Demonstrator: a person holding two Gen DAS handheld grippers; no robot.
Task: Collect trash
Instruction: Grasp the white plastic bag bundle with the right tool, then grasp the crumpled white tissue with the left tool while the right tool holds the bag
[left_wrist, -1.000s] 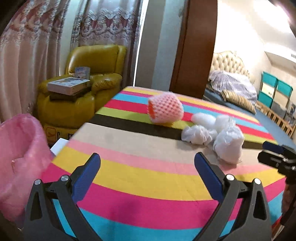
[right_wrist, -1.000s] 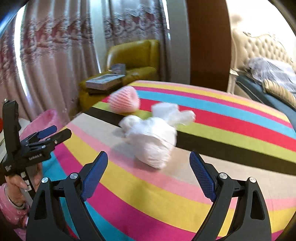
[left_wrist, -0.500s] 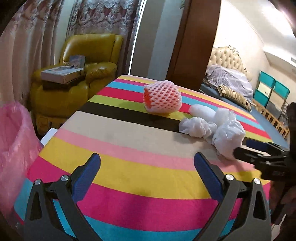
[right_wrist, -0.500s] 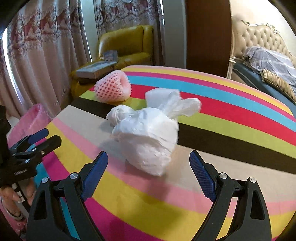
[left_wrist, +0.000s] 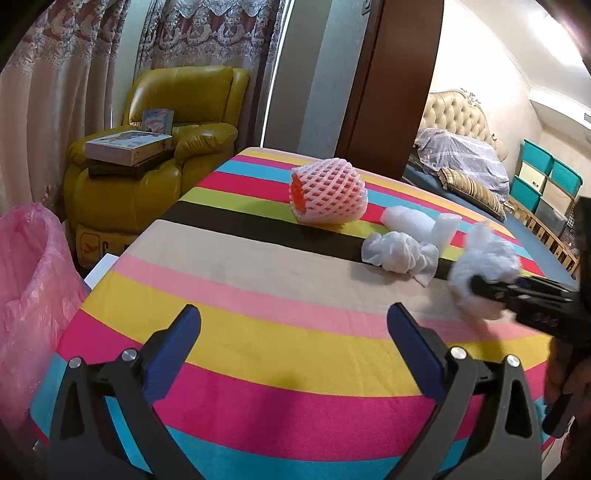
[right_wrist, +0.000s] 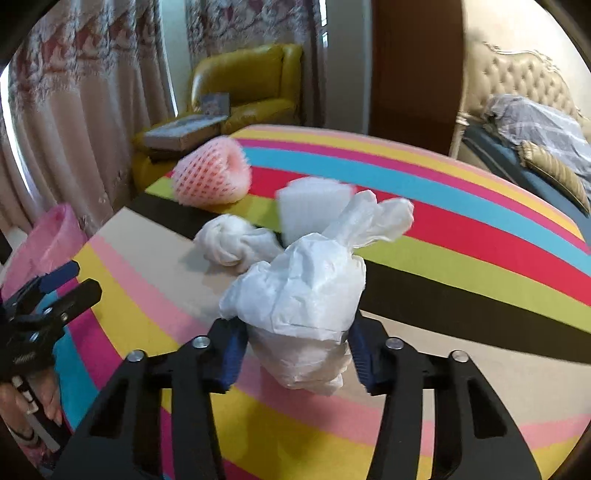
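Our right gripper (right_wrist: 295, 354), wide a second ago, is closing its fingers on the white plastic wad (right_wrist: 303, 306) at six o'clock on the desk (right_wrist: 480, 280); first trash nearly secured. Left gripper (left_wrist: 291, 350) gapes empty.

Surface: table under a cloth of bright coloured stripes (left_wrist: 258, 339).
Far side: pink foam-net fruit sleeve (left_wrist: 327, 190), lying on its side.
Nearer: small crumpled white tissue wad (left_wrist: 399, 253), white foam sheet roll (left_wrist: 419, 223) just behind it.
Front right: large scrunched white paper bundle (right_wrist: 299, 299).
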